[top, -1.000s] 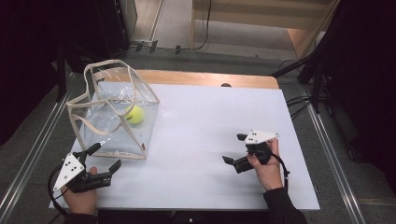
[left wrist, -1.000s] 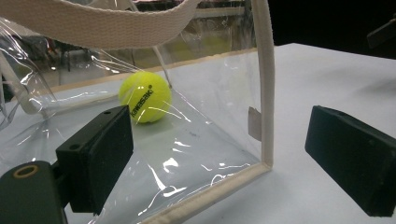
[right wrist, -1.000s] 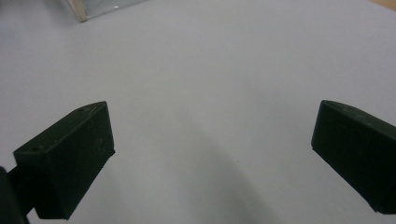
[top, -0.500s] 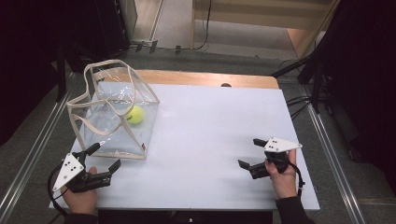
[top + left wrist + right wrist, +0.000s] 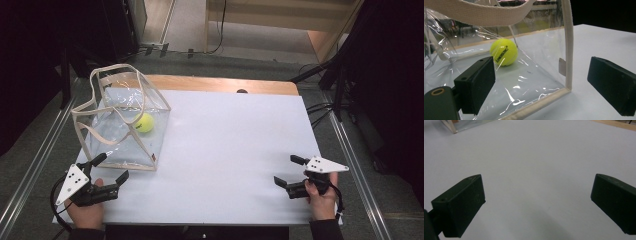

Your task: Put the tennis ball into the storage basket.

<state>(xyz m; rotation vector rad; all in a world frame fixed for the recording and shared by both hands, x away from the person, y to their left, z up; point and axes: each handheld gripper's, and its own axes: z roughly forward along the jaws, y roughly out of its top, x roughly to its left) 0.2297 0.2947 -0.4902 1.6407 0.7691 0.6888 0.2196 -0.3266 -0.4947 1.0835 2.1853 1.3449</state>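
Both pairs of jaws stand wide apart and hold nothing. My left gripper (image 5: 107,172) hovers at the near left corner of the white surface (image 5: 235,145), its jaws aimed at the near corner of a clear plastic tote bag (image 5: 125,145) with cream fabric trim and handles. In the left gripper view, one jaw sits in front of the bag's transparent wall and the other hangs over bare surface beside the trimmed corner edge; neither touches the bag. My right gripper (image 5: 290,172) rests low at the near right edge, well apart from the bag, jaws over bare white surface.

Inside the bag, on its floor near the far right wall, lies one yellow-green tennis ball (image 5: 144,122), upright bag around it, printed lettering visible through the plastic.

I judge the work as mostly complete if the aim was bagging the ball: it is in. If the bag is to be lifted or moved, that remains undone.

Count: one bag, one ball, two grippers, two hands.
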